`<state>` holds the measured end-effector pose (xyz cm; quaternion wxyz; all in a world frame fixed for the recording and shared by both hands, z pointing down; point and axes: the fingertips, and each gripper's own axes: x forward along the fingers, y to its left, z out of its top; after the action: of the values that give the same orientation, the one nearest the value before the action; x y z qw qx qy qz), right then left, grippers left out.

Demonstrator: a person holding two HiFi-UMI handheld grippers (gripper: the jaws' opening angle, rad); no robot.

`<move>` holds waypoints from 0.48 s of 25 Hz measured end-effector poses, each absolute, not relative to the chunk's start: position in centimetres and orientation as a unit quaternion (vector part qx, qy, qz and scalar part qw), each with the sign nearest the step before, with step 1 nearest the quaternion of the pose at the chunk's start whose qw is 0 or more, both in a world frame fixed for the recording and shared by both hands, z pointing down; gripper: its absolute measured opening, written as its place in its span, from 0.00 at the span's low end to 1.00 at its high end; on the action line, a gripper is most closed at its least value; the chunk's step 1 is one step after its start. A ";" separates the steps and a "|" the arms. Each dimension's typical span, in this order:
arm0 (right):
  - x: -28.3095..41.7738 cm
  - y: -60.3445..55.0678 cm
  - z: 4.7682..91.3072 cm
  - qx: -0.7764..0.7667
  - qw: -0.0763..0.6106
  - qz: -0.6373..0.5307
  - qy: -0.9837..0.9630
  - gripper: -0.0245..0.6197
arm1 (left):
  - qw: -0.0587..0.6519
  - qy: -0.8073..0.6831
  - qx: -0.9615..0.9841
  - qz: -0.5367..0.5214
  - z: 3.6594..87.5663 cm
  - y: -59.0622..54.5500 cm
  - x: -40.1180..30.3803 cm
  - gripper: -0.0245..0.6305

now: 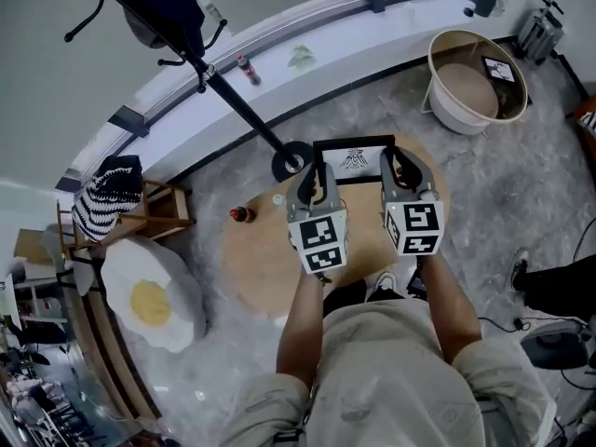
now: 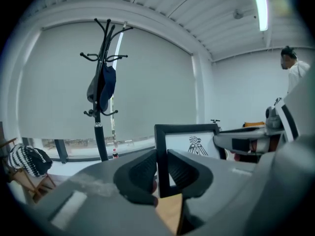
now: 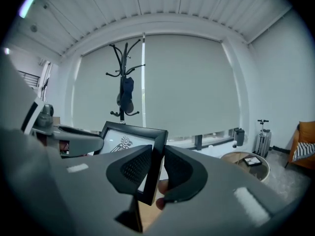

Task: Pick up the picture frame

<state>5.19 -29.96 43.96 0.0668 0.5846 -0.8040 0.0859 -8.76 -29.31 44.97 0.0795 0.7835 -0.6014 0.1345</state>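
Black rectangular picture frame [image 1: 354,159] with a white printed sheet, held upright between both claws: the left claw [image 1: 315,180] pinches its left edge, the right claw [image 1: 396,170] pinches its right edge. Below the claws lies a round wooden tabletop [image 1: 251,259]; beyond them stands a black coat stand [image 1: 233,96].

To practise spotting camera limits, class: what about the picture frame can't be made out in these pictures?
Head view: the picture frame's sides, hidden under the left claw and right claw.
Left gripper view: its right side, covered by the right claw.
Every view: its back, turned away; the drawing, too small.
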 end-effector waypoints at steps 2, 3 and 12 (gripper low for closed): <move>4.7 -30.1 41.7 0.579 0.055 0.069 -0.811 0.16 | 0.064 -0.609 0.781 0.121 42.8 -29.3 -9.3 0.16; 4.4 -30.2 40.6 0.576 0.049 0.060 -0.814 0.16 | 0.056 -0.613 0.780 0.113 41.7 -29.2 -9.6 0.16; 2.3 -29.9 30.2 0.553 -0.003 -0.023 -0.833 0.16 | -0.016 -0.639 0.768 0.041 31.6 -28.3 -11.4 0.16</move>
<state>2.27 -29.95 30.17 -0.0026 0.5529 -0.8329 -0.0228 -11.42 -28.27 31.56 -0.0157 0.7678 -0.6392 0.0415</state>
